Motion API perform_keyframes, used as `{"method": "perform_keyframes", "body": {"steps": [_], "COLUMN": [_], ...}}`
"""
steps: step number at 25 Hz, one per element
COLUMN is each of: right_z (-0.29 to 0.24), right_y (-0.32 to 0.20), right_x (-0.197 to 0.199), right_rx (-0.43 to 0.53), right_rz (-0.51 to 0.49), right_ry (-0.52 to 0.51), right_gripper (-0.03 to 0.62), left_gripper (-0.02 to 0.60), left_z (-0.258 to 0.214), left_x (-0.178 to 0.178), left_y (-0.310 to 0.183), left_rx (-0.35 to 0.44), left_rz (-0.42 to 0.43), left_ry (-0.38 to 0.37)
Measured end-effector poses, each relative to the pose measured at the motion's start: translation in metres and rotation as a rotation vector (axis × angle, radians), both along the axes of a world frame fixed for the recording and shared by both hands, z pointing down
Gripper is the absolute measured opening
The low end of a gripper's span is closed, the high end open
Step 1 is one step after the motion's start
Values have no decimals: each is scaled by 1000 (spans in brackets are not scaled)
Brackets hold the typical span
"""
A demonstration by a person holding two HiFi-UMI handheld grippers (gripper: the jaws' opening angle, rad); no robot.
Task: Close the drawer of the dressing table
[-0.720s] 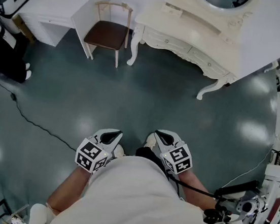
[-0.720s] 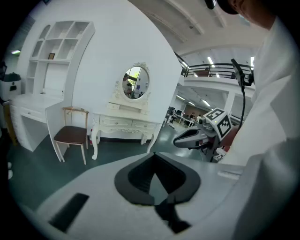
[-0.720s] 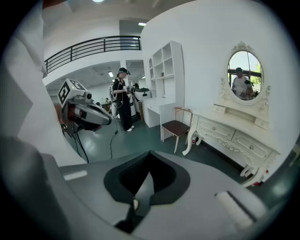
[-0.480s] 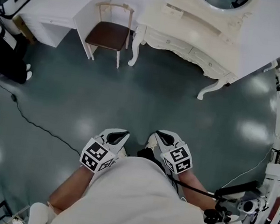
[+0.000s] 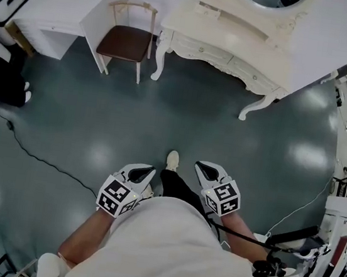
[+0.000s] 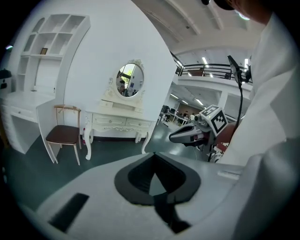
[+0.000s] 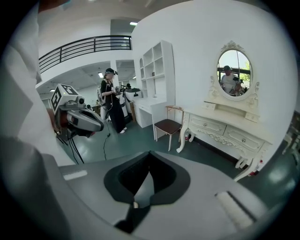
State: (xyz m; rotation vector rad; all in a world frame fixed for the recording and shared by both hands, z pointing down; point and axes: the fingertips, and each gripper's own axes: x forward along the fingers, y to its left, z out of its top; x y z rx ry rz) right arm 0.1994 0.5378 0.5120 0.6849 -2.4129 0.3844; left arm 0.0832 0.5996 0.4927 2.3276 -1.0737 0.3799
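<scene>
Head view: your left hand-held gripper (image 5: 146, 171) and right hand-held gripper (image 5: 204, 167) sit side by side close to your body. Both point toward the table (image 5: 249, 46), which stands against the wall well apart from them, across the floor (image 5: 164, 114). The drawers (image 5: 205, 49) run along the table's front; whether one stands open is too small to tell. A chair (image 5: 124, 41) stands just left of the table. One shoe (image 5: 172, 160) shows between the two grippers. Left gripper view: the left hand-held gripper (image 6: 154, 159) is clenched, jaws tip to tip, nothing between them. Ahead and left you see the table (image 6: 119, 123) under its oval mirror (image 6: 130, 80), with the chair (image 6: 63, 133) beside it. The right hand-held gripper (image 6: 180, 136) shows at the right. Right gripper view: the right hand-held gripper (image 7: 149, 158) is likewise clenched and empty. The table (image 7: 234, 123) stands to the right, its drawers (image 7: 206, 124) facing you. The chair (image 7: 168, 125) and a shelf (image 7: 154, 65) lie left of it. A person (image 7: 110, 101) stands farther back, and the left hand-held gripper (image 7: 96, 125) shows at the left.
</scene>
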Motion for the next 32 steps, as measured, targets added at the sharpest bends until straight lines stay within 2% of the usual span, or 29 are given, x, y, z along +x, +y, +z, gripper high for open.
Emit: {"method": "perform_keyframes", "body": {"steps": [5,8,12,19,22,25,29,32], "right_z": [16,16,15,22,27,31,41,43], "right_y": [-54,-107,-183,-291,-324,-356,-404,-449], "right_x": [1,-3,-6,-1,-3,-14,-37,-55], "right_rx": [-41,-43,-32,-19,-32,-42,-42,-41], "right_rz": [18,25,25,-10,1,21,44,99], "right_ry": [-22,-43,-74,-72,-74,-78,-62,-52], "right_gripper": [25,26,26,25,25,25,25,25], "left_gripper": [3,3,3,3,3,3,3,3], "left_z": [0,-1,-4,-24,-31,-31,-21,-18], "left_x": [-5,-7,-1,11,11,-2,-34,-63], "left_y": [-54,-96,-161,-279,-315,-347,-397,-443], "left_rx": [-4,-28,-33,24,31,28,22,27], "left_rz": [-7,-21,2,-13,-15,-5,-1,20], "left_ry": [-25,-39,-77,-96,-88,-90,-70,-62]}}
